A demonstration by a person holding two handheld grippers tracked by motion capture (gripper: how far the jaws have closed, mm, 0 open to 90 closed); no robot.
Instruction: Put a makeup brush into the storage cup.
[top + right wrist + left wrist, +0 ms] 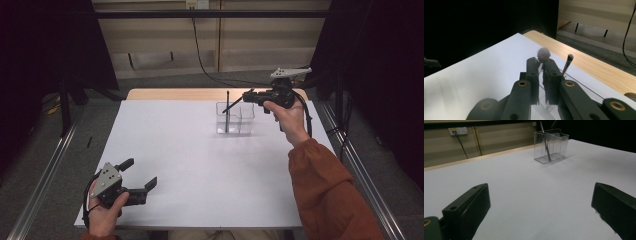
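The right tool [248, 96] pinches a makeup brush [233, 105] slanted over the clear holder [235, 119] — angled to drop in beside another brush [227, 112]; the left tool [140, 176] rests spread on the worktop [175, 165].

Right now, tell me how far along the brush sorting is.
Done: one brush stands upright in the clear holder. In hand: the right hand-held gripper is shut on a second brush, held tilted above the holder, its fluffy head showing past the jaws in the right gripper view. Left: lowering that brush into a compartment and letting go. The left hand-held gripper waits open near the table's front edge.
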